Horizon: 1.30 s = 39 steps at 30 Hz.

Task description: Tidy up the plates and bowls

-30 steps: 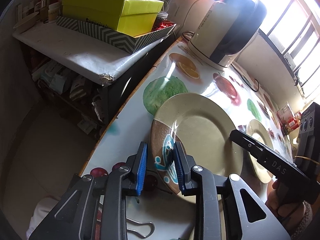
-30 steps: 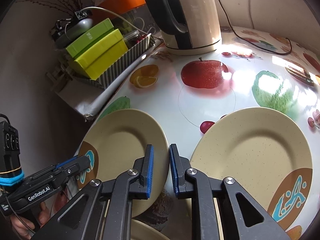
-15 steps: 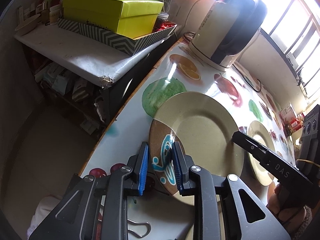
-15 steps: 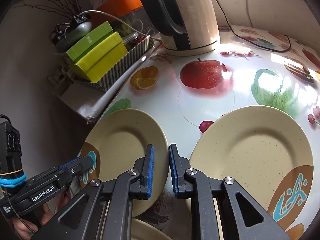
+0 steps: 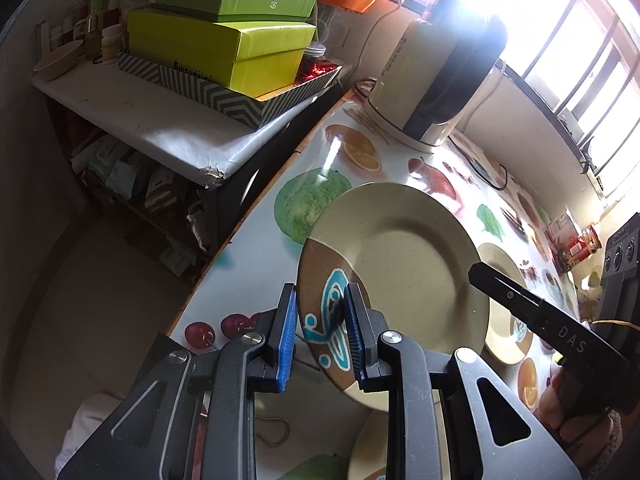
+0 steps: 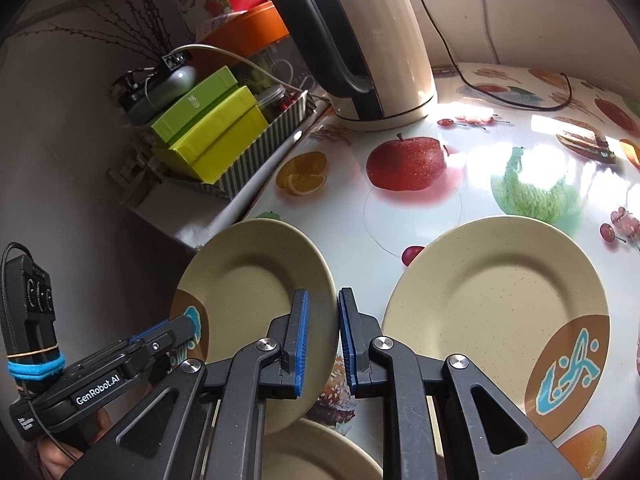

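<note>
A cream plate with a brown and teal patch hangs tilted above the fruit-print table. My left gripper is shut on its patterned rim. My right gripper is shut on the opposite plain rim of the same plate. Each gripper shows in the other's view: the right one at the plate's far edge, the left one on the teal patch. A larger matching plate lies flat to the right. The edge of a third plate shows under the held one.
A cream and black kettle stands at the back of the table, its cable trailing right. Stacked green boxes sit in a striped tray on a shelf to the left. The table edge drops to the floor there.
The held plate has come up off the table and tilted, its patterned edge now higher in the left wrist view. Both grips look unchanged.
</note>
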Each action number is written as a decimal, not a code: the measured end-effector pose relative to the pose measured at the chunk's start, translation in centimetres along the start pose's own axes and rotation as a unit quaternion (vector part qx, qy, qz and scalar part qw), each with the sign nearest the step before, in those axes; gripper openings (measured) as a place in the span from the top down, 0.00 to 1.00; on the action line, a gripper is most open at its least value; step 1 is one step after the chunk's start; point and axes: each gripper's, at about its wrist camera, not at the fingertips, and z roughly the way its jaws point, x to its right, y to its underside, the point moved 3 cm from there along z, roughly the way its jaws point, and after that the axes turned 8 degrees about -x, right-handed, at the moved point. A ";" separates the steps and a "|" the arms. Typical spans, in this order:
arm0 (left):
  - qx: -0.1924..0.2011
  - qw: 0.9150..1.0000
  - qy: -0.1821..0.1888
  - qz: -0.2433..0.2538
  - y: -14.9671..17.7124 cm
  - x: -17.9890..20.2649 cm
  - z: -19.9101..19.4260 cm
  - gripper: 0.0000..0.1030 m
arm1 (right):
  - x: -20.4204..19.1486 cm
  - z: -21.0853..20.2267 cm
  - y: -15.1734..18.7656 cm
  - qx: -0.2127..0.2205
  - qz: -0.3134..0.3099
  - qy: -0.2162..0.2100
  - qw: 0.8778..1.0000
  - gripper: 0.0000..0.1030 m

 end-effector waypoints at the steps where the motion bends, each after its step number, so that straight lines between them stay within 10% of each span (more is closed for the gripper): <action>1: 0.002 1.000 0.002 0.001 0.1 0.1 -0.2 0.76 | -0.1 -0.3 0.1 0.002 -0.001 -0.001 1.000 0.85; 39: -0.029 0.998 0.012 0.052 10.0 3.3 -2.0 0.76 | 2.0 -6.9 11.5 0.009 0.060 0.016 0.998 0.85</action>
